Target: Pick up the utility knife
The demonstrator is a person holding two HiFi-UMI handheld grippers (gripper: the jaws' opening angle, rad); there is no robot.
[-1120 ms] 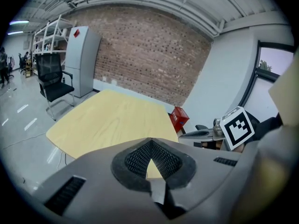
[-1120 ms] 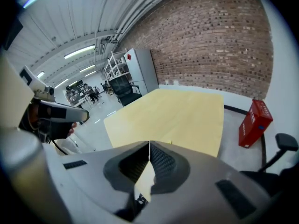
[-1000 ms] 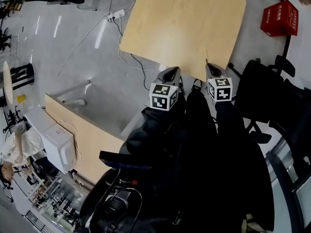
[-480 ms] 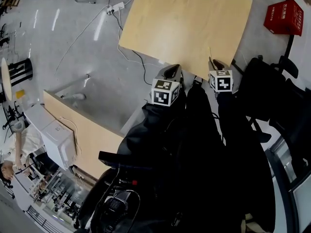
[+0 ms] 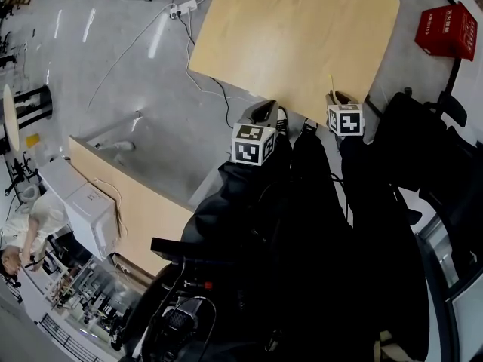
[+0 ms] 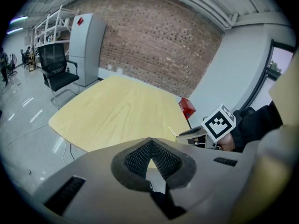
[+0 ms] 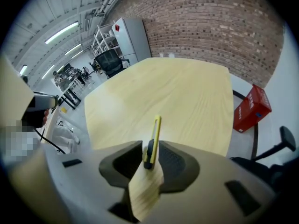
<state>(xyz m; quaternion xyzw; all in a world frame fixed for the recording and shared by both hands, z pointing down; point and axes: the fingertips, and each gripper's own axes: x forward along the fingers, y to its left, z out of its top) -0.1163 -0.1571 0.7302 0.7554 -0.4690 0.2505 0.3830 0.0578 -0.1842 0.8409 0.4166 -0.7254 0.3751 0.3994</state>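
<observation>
Utility knife (image 7: 153,139) gripped by the right gripper (image 7: 150,158) at the table's near edge.
The yellow knife was pinched between the right gripper's two dark pads, its thin tip pointing out over the pale wooden table (image 5: 294,36). The left gripper (image 6: 150,154) hung just off the table's near edge, beside the right one, with its jaws pressed together at the tips. A red box (image 5: 445,30) sat on the grey floor off the table's right side.
</observation>
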